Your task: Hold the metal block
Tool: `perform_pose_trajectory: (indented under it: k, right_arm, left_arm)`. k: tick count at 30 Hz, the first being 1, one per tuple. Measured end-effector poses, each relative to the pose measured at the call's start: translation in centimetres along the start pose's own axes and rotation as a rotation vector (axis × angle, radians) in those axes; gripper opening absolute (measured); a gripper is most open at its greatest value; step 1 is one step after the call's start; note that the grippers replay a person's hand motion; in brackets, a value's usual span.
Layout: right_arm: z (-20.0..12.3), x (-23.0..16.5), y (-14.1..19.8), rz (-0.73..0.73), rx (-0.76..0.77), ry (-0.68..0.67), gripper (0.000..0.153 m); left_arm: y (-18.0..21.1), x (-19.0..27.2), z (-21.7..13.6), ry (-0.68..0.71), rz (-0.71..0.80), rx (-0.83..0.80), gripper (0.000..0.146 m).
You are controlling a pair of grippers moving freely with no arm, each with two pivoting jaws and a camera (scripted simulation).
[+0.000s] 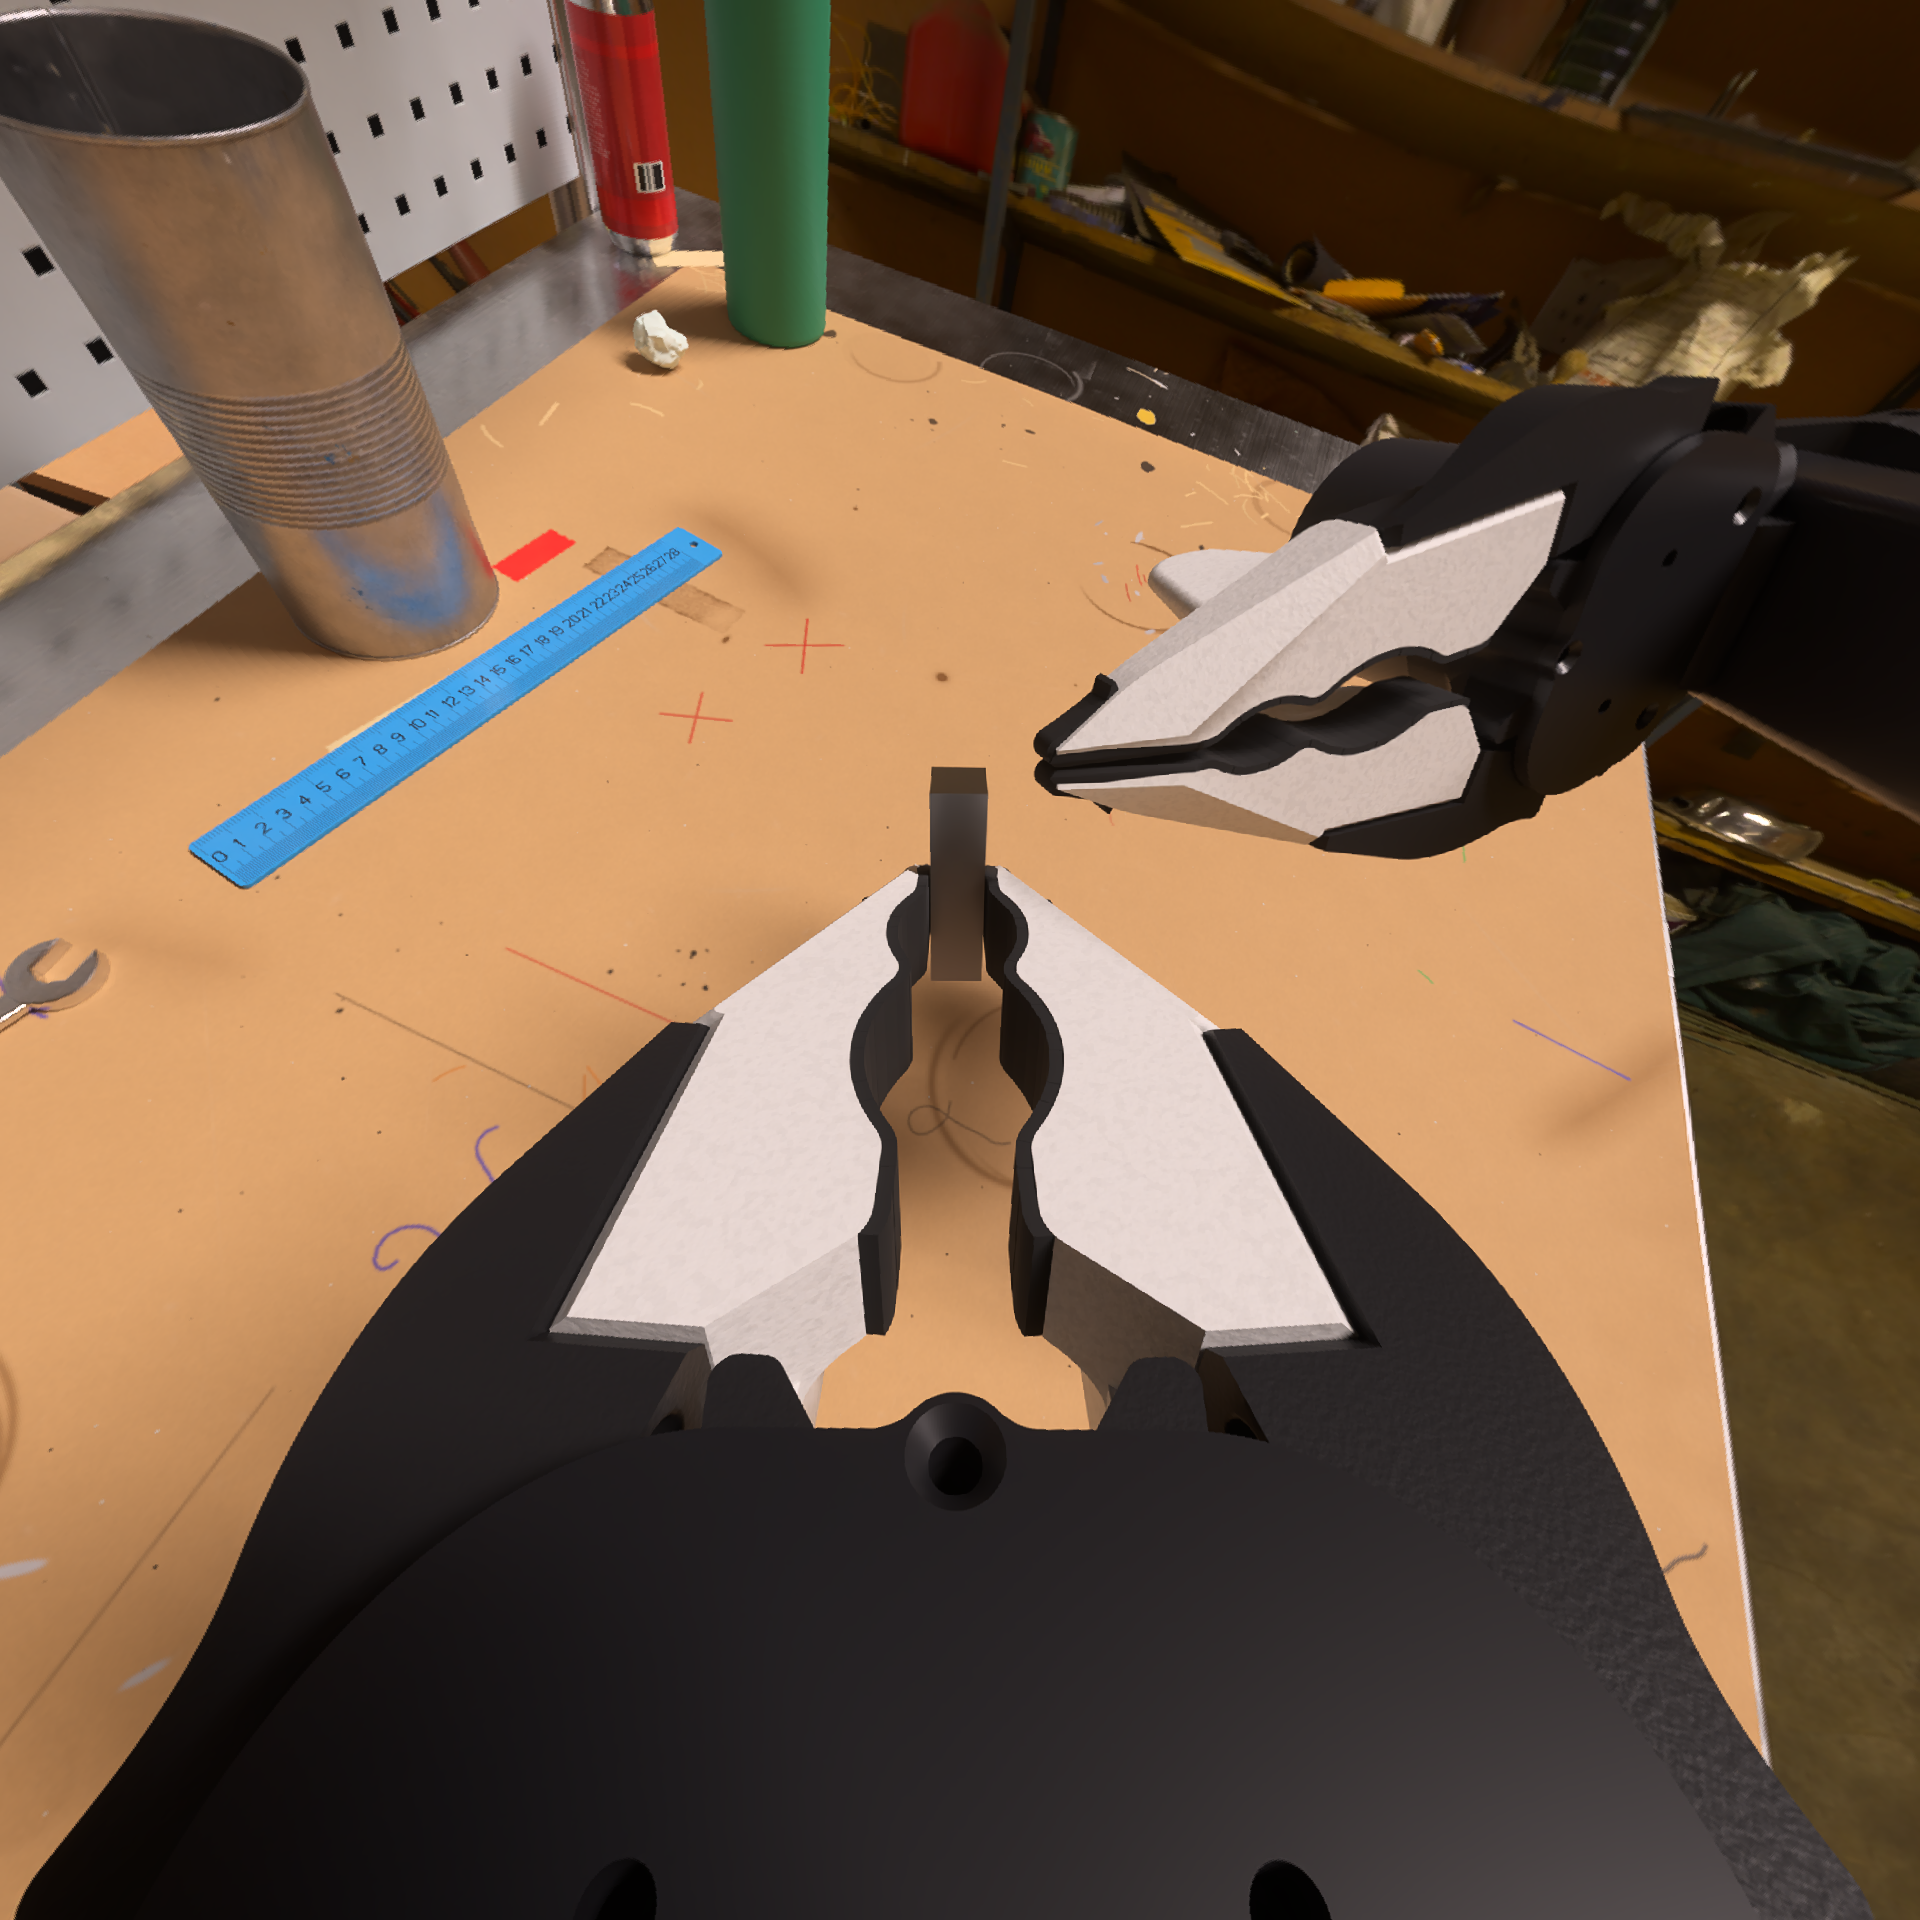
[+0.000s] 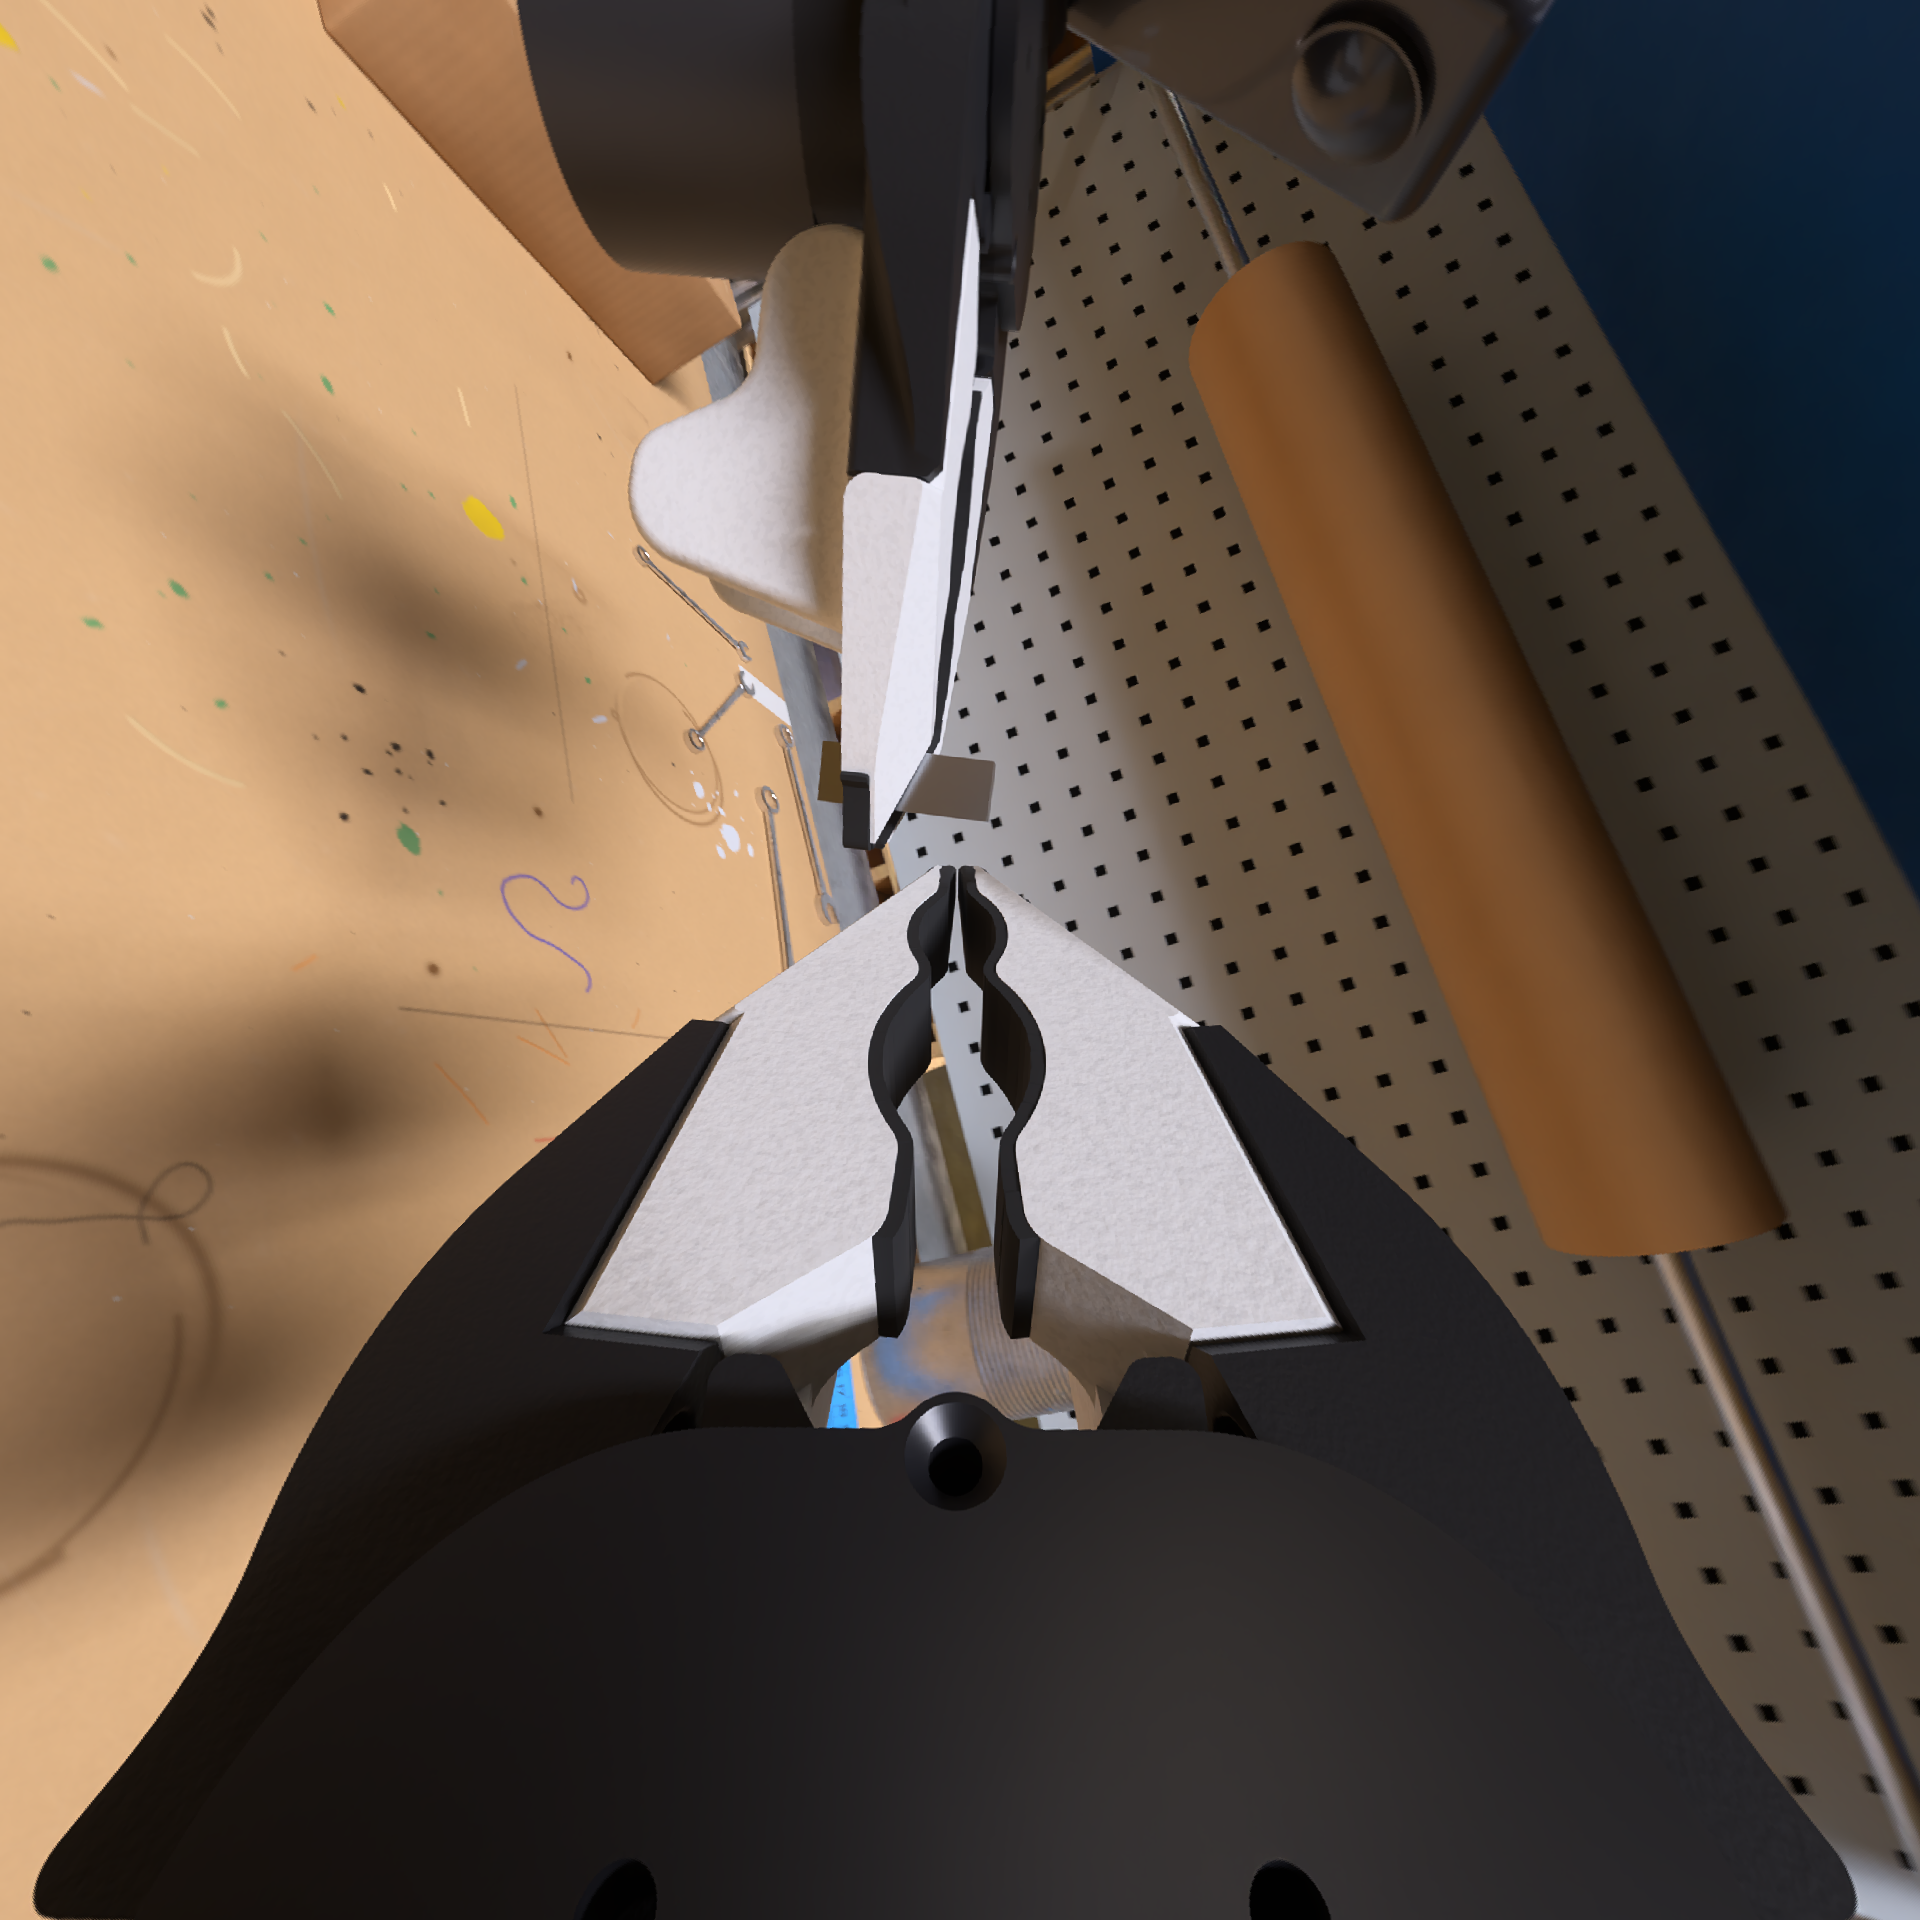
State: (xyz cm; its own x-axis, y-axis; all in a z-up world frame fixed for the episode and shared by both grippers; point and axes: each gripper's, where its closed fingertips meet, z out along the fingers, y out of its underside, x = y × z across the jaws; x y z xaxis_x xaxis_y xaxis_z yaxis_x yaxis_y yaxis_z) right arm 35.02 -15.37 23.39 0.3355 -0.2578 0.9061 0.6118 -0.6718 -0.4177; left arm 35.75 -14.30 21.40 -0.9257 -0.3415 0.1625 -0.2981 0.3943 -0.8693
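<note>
We see the small dark grey rectangular metal block (image 1: 957, 873) upright above the tan worktop (image 1: 1299, 1039), pinched between our left hand-held gripper (image 1: 957, 883) fingertips, while our right hand-held gripper (image 1: 1047, 767), fingers pressed together and empty, hovers just right of its top.

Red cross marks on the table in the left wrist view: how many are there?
2. One red cross lies right of the blue ruler's far end; the other sits nearer, lower left. The grippers may hide more.

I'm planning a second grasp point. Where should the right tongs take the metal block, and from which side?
Grip the free upper end of the metal block, coming from the right tongs' side. The left tongs already clamp its lower flat faces, the block stands upright, and only the top is exposed.
</note>
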Motion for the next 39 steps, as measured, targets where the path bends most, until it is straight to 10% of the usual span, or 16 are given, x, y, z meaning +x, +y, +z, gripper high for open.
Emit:
perform_pose_trajectory:
  k: [9,26,34,39]
  right_arm:
    - [-0.2,0.6,-0.2,0.352,0.082,-0.103,0.000]
    - [-0.2,2.4,-1.9,1.709,0.561,-0.548,0.000]
    - [-0.3,2.8,-3.1,1.855,0.684,-0.593,0.000]
    - [-0.2,2.7,-2.4,1.638,0.566,-0.487,0.000]
  left_arm:
    - [-0.9,-0.1,-0.2,-0.061,0.056,0.037,0.009]
    - [-3.6,-1.1,-1.3,-0.365,0.369,0.170,0.009]
    - [-4.8,-1.1,-2.0,-0.514,0.560,0.264,0.009]
    - [-4.3,-1.2,-1.6,-0.500,0.546,0.201,0.009]
